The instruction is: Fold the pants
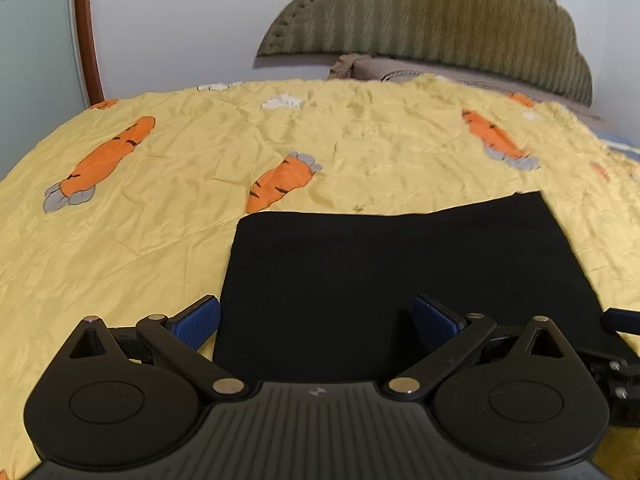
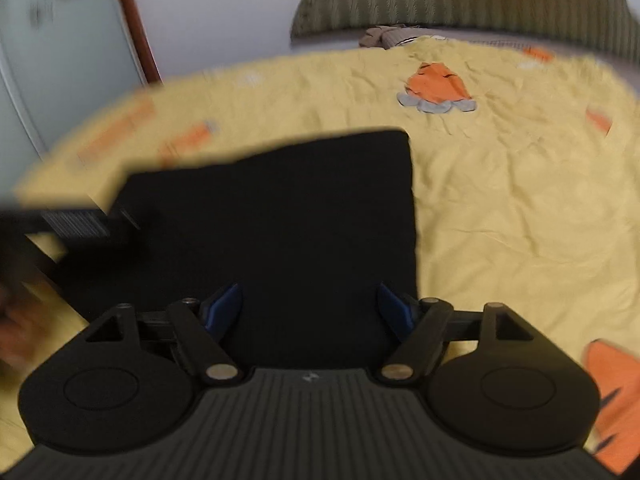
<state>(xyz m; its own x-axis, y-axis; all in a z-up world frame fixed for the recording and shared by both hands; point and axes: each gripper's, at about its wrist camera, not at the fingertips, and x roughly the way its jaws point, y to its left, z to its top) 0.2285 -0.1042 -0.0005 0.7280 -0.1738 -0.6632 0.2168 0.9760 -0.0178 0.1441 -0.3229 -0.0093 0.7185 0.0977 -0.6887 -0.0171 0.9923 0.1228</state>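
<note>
Yellow bedspread [image 1: 360, 140] | black pants [image 1: 400, 280] folded | both grippers' fingers [image 1: 196, 322] [image 2: 224, 308] wide, empty

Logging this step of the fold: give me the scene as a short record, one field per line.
surface: yellow carrot-print bedsheet, wrinkled
garment: black pants, lying flat on the sheet as a compact rectangle, apparently already folded
left gripper: open, empty, over the garment's near left edge
right gripper: open, empty, over the near right part of the garment
contact: cannot tell whether either gripper touches the cloth
background: olive padded headboard, white wall
image quality: right wrist view blurred on its left side
</note>
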